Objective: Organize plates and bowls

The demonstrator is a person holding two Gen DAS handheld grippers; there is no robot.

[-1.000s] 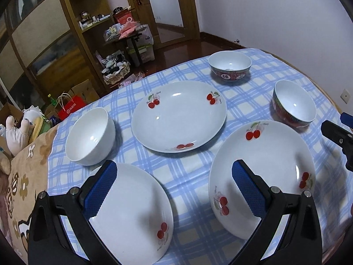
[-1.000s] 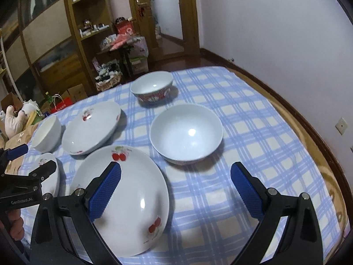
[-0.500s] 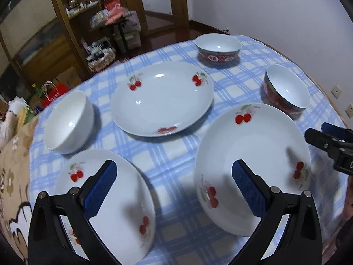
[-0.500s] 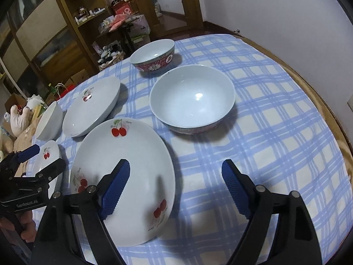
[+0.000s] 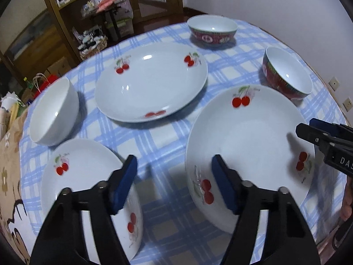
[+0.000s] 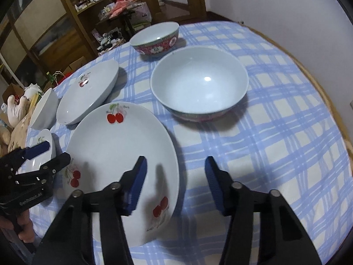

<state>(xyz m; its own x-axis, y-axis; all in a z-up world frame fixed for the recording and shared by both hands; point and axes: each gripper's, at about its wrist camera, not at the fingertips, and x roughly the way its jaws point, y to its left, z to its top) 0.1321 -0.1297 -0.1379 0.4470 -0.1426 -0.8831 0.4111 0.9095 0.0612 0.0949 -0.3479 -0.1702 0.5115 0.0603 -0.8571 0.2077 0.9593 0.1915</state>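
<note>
Now I see both grippers' jaws, just narrowing, parted and empty above the big plate [image 5: 249, 132]. Left gripper [image 5: 174, 181] straddles its left rim; right gripper [image 6: 175, 183] its right rim.

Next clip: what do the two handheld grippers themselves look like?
Both match: black plastic frames with silver pivot bolts and blue ribbed pads on each finger. The left gripper carries white lettering on its body, partly readable in the right wrist view. The right gripper shows white letters "DAS". No cables or sleeves visible.

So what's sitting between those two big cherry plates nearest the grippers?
Nothing. In the left wrist view, only bare blue checked tablecloth separates the smaller cherry plate from the larger cherry plate.
</note>
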